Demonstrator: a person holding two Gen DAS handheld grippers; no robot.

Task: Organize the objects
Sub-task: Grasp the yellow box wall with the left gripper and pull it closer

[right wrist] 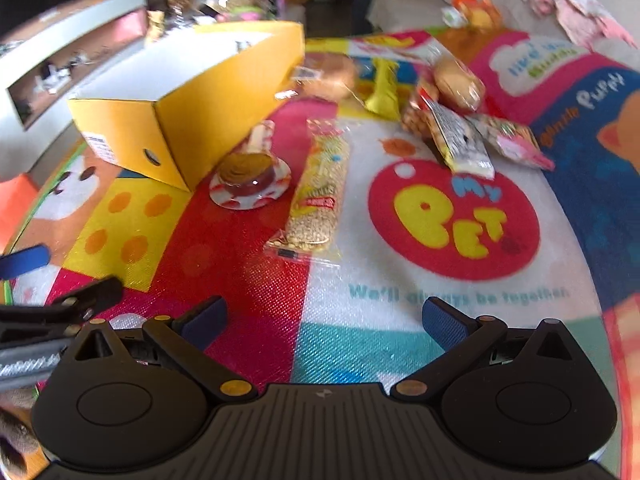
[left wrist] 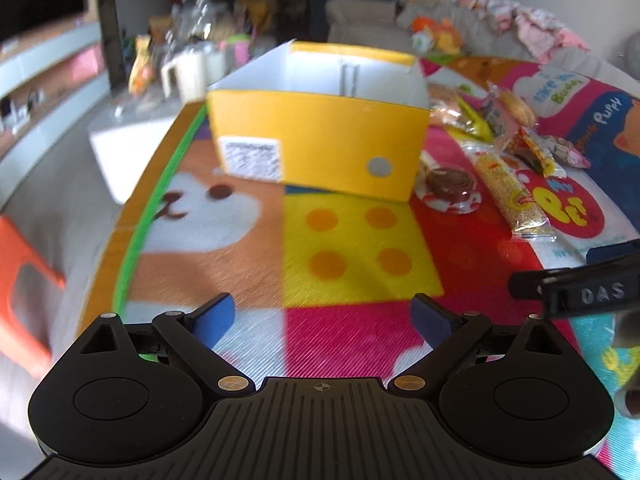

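Observation:
A yellow open cardboard box point(left wrist: 320, 136) point(right wrist: 192, 120) with a white inside stands on a colourful play mat point(left wrist: 352, 248) point(right wrist: 400, 312). To its right lie wrapped snacks: a round chocolate cup point(left wrist: 448, 186) point(right wrist: 250, 180) right by the box corner, a long sesame bar point(left wrist: 514, 196) point(right wrist: 320, 196), a yellow packet point(right wrist: 384, 88), a bun in wrap point(right wrist: 458, 80) and several small packets point(left wrist: 532, 148) point(right wrist: 464, 140). My left gripper point(left wrist: 324, 318) is open above the mat, short of the box. My right gripper point(right wrist: 324, 320) is open too, short of the sesame bar. Neither holds anything.
An orange stool point(left wrist: 24, 292) stands left of the mat. A white low table point(left wrist: 116, 148) with cups and a shelf unit point(left wrist: 44, 80) are at the back left. A sofa with clothes and toys point(left wrist: 460, 28) is behind. The right gripper's arm point(left wrist: 580, 290) shows at the left wrist view's right edge.

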